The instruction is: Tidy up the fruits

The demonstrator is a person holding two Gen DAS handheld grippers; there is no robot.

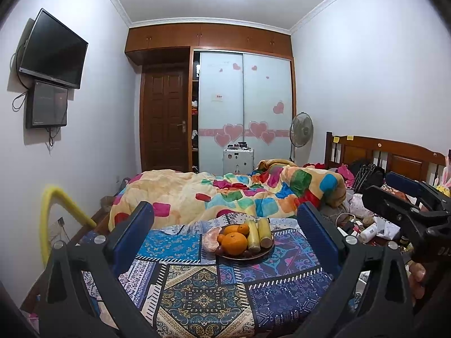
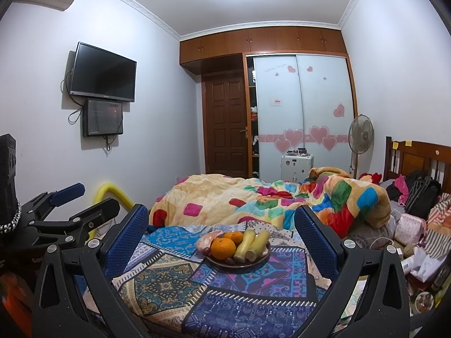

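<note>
Hand-held gripper (image 1: 225, 225) view alone: fingertip (image 1: 417, 276).

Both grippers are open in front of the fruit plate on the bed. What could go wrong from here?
1. The plate sits on a patterned cloth over soft bedding, so pressing down may tip it.
2. The fruit is heaped: pulling the big orange could send the small oranges or the two yellow fruits rolling off.
3. The left gripper and right gripper face the same plate from close together and may collide.
</note>
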